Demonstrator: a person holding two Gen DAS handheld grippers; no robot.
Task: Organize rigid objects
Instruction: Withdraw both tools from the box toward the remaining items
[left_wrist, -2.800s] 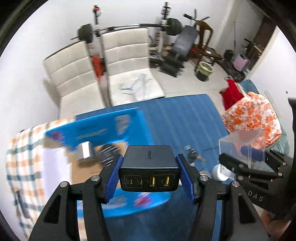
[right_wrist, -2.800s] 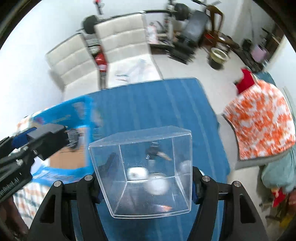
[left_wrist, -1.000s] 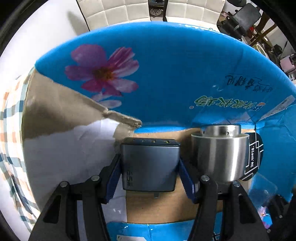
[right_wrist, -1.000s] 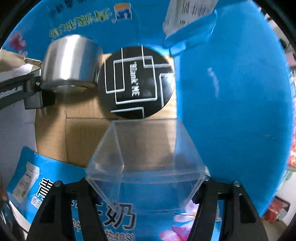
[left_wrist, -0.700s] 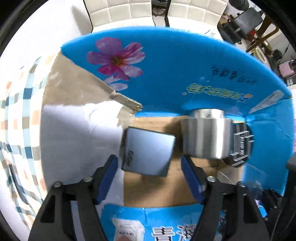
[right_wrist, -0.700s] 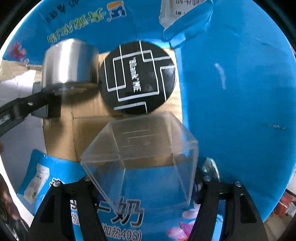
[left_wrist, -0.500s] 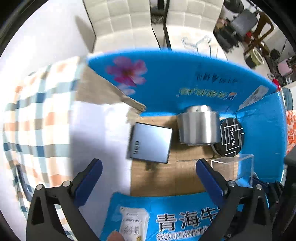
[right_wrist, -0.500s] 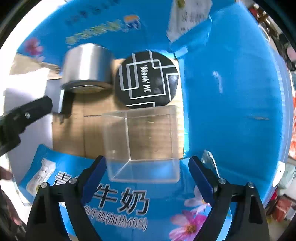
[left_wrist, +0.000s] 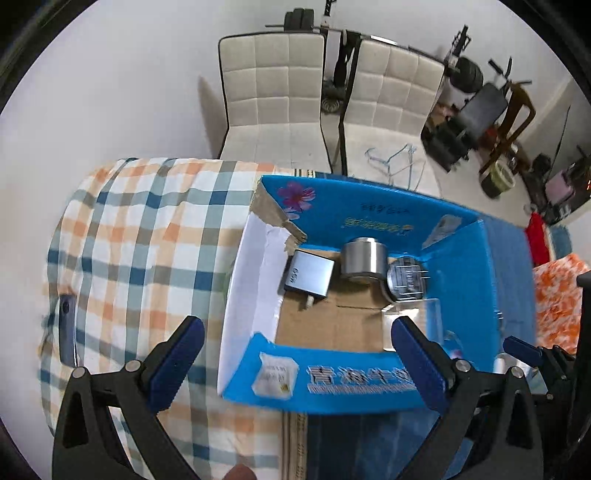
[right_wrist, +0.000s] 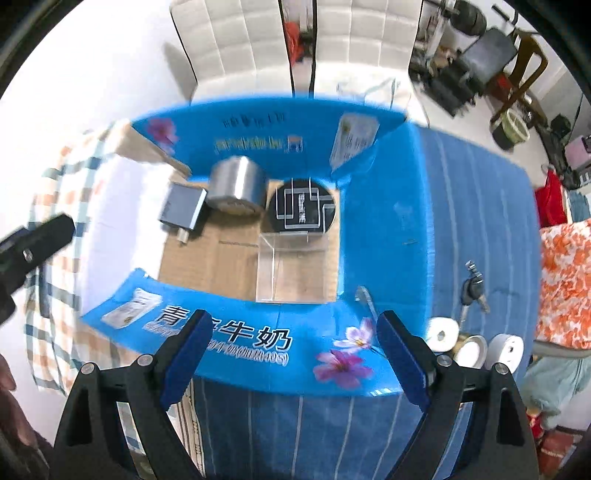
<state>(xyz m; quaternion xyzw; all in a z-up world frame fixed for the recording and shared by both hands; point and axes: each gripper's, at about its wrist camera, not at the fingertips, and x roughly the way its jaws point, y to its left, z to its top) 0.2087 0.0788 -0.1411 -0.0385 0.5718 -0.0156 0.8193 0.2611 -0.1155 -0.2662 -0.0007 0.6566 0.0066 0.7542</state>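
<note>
Both grippers hang above the blue carton (right_wrist: 373, 206) with their jaws spread wide, and neither holds or touches anything. Inside the carton lie the grey charger (right_wrist: 183, 208), the steel cylinder (right_wrist: 236, 190), the black round tin (right_wrist: 301, 208) and, just in front of the tin, the clear plastic box (right_wrist: 291, 267). What is still outside lies on the blue striped cloth (right_wrist: 461, 206) to the right of the carton: two white rolls (right_wrist: 441, 334), a small round tin between them, and a key (right_wrist: 472, 290) a little farther back. These lie ahead and to the right of the right gripper (right_wrist: 291, 356), near its right finger, so I judge this hand is the nearer one. The key's long axis runs roughly away from the camera. The left gripper (left_wrist: 295, 363) is over the carton's near left corner, well apart from them.
</note>
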